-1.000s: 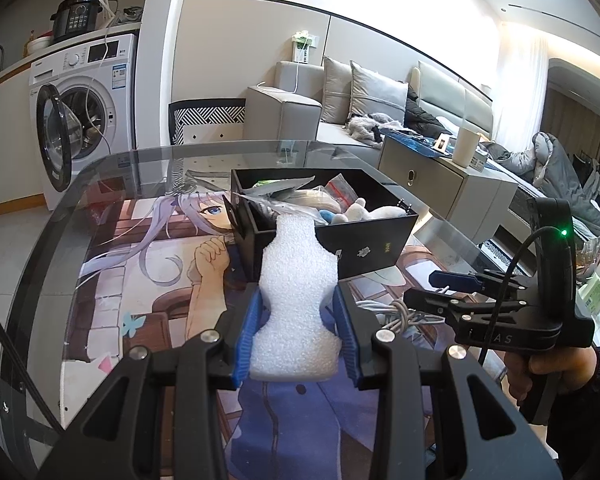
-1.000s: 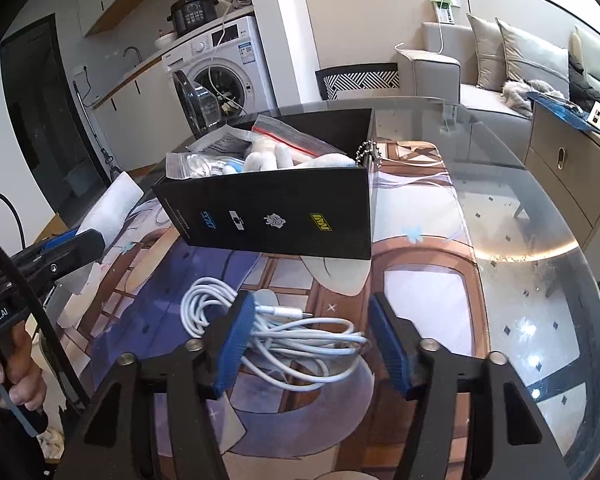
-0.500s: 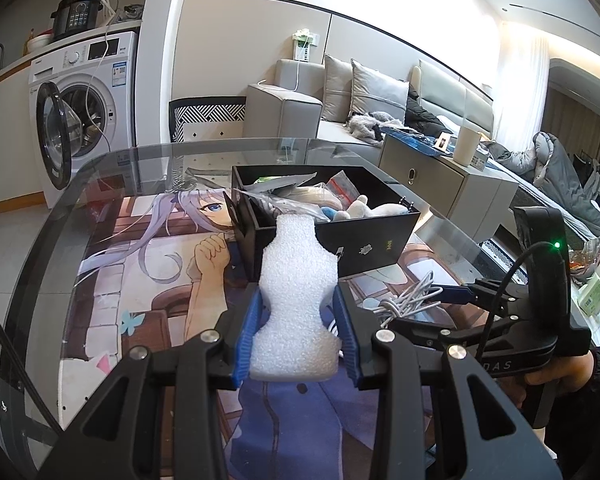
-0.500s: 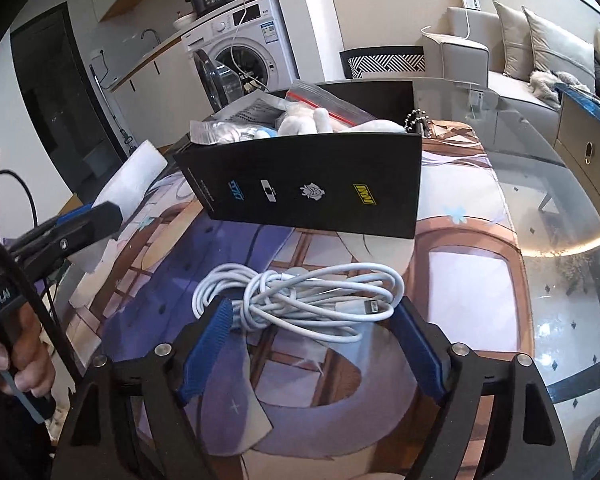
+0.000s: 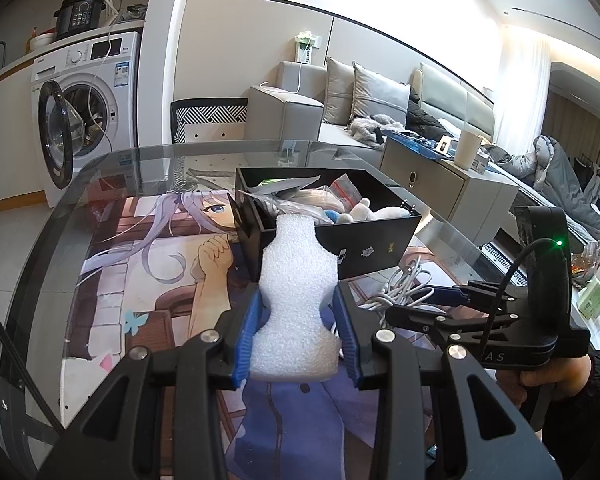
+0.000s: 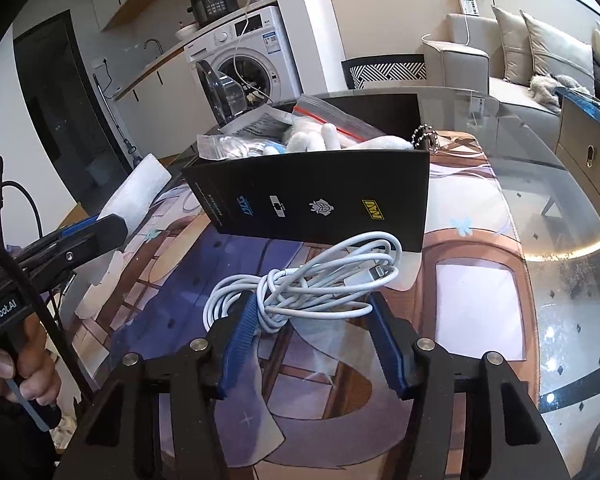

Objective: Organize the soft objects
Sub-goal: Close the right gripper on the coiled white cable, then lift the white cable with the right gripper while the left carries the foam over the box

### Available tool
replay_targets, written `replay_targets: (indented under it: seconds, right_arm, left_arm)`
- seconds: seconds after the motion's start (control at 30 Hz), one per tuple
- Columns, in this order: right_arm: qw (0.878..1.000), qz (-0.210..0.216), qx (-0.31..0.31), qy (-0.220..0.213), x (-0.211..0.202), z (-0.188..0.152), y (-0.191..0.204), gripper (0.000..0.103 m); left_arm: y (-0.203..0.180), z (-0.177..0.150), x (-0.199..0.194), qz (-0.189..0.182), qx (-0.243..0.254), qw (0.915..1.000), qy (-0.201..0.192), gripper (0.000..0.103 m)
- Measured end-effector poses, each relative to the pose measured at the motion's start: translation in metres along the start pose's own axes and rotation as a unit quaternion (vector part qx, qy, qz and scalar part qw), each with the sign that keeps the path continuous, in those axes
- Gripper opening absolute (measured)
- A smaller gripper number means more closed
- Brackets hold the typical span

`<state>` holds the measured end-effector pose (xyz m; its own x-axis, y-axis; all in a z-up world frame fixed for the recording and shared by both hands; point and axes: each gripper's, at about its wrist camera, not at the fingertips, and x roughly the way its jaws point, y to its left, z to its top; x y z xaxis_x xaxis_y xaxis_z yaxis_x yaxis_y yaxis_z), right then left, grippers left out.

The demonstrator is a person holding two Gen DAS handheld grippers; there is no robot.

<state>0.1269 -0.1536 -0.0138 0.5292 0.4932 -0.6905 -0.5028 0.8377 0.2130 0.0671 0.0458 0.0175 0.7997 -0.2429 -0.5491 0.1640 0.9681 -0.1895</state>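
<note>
Nearest the left wrist camera, the left gripper (image 5: 298, 338) is clamped on a white foam piece (image 5: 296, 304), its blue pads pressed into the foam's narrow waist so that the piece stands upright between them. Just to its right, the right gripper (image 6: 314, 320) has its jaws closing around a coiled white cable (image 6: 308, 284); the bundle lies between the blue pads, the left pad is against it, and whether the right pad touches it yet is hard to tell. The cable sits above the illustrated mat (image 5: 148, 280) that covers the glass table (image 5: 100, 176).

Just beyond both grippers stands a black box (image 6: 316, 200), open at the top, with small logos on its near wall. Inside it are a white plush toy (image 6: 320, 140), clear plastic bags (image 6: 236, 146), one with a red zip strip, and something blue that is mostly buried. The box's floor is hidden by the contents.

A hand (image 6: 20, 376) grips the left tool's handle at the frame edge. Farther back are a washing machine (image 5: 88, 92) and a grey sofa (image 5: 340, 100).
</note>
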Motion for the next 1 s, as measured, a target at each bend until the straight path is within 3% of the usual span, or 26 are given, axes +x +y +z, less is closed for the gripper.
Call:
replay_targets:
  seconds: [0.17, 0.4, 0.6, 0.7, 0.8, 1.0]
  right_arm:
    - [1.000, 0.001, -0.002, -0.007, -0.005, -0.001, -0.001, 0.055]
    - [1.000, 0.011, 0.019, 0.015, 0.003, -0.002, -0.007, 0.057]
    - [0.999, -0.004, 0.033, 0.014, 0.013, 0.003, -0.007, 0.078]
    - [0.999, -0.011, 0.028, 0.014, 0.017, 0.006, -0.004, 0.076]
    - [1.000, -0.004, 0.019, 0.013, 0.018, 0.006, -0.002, 0.059]
    - [1.000, 0.004, 0.011, 0.003, 0.012, 0.004, 0.002, 0.057]
  left_arm:
    - [0.000, 0.001, -0.003, 0.000, 0.001, 1.0000, -0.002, 0.035]
    - [-0.002, 0.001, -0.003, -0.001, 0.002, 1.0000, -0.001, 0.035]
    - [-0.002, 0.001, -0.003, 0.000, 0.002, 1.0000, 0.000, 0.035]
    - [-0.003, 0.001, -0.003, 0.001, 0.002, 1.0000, 0.000, 0.035]
    - [-0.002, 0.001, -0.003, 0.001, 0.000, 1.0000, 0.001, 0.035]
    - [0.000, 0.001, -0.002, 0.002, -0.002, 1.0000, 0.001, 0.035]
